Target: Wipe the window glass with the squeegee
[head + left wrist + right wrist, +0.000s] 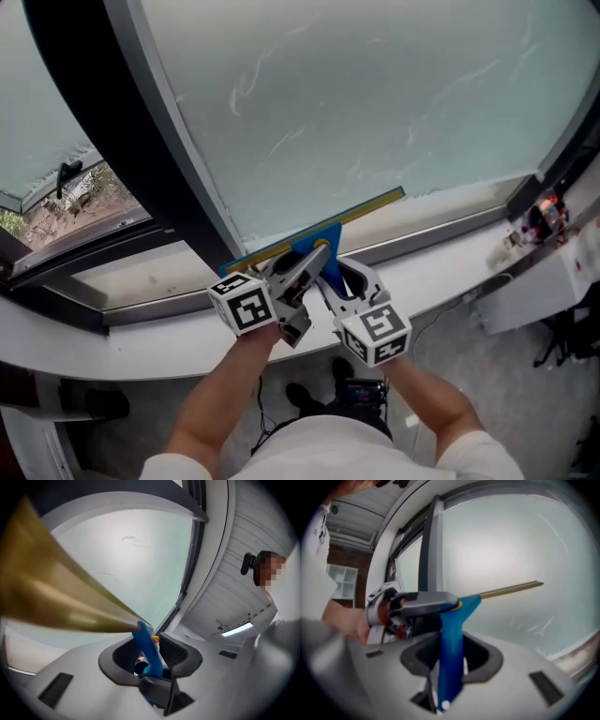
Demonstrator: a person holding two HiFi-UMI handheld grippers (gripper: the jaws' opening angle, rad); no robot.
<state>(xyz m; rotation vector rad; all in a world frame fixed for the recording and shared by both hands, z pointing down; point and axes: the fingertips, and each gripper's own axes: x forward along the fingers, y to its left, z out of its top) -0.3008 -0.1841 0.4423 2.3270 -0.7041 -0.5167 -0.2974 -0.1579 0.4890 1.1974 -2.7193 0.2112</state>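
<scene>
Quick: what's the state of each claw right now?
Left claw: open, squeegee handle between the jaws, not gripped.
Right claw: closed on the squeegee handle.

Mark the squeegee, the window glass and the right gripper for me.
squeegee (pixel 319 236): head view, blue head below the blade.
window glass (pixel 375 94): head view, bare pane above the blade.
right gripper (pixel 452 651): right gripper view, between its jaws, at the blue handle.

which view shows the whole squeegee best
Head view: the squeegee shows nearly whole there, its blade visible end to end. The left gripper view shows only a blurred blade end and part of the handle; the right gripper view shows the handle and one half of the blade.
</scene>
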